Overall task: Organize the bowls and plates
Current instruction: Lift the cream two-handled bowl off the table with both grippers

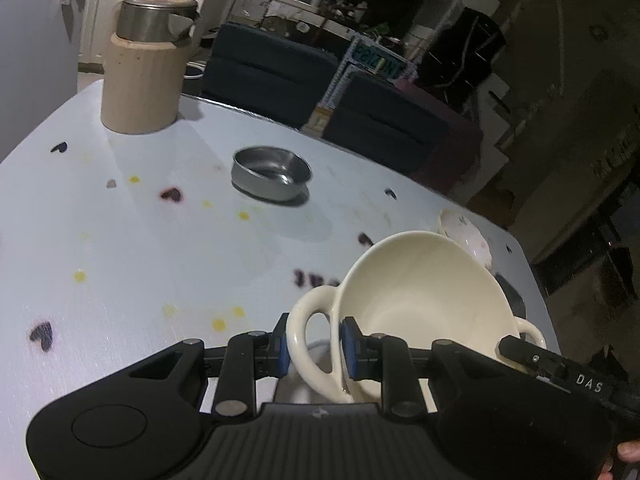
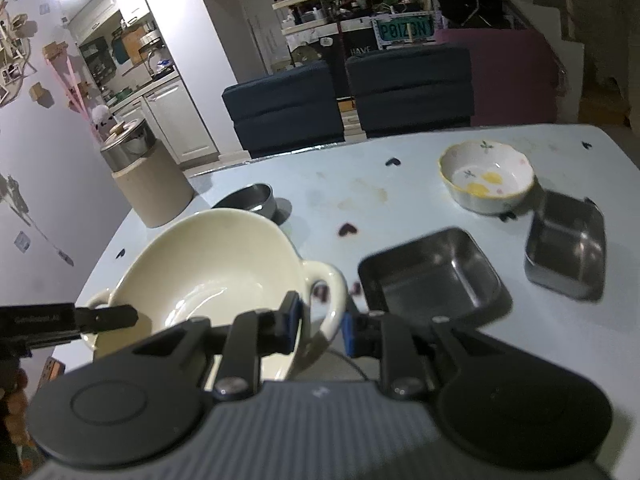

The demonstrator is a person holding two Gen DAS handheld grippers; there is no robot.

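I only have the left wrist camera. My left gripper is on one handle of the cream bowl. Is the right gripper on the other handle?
Observer: Yes. In the right wrist view the right gripper is closed on the cream bowl's other handle.
Operator: What's on the table beyond the bowl? It blocks my view.
Observer: Two square steel dishes: the near steel tray right beside the bowl and the far steel tray further along.
Operator: And that flowered bowl I can barely see?
Observer: The flowered bowl stands upright behind the trays, with yellow patches inside.
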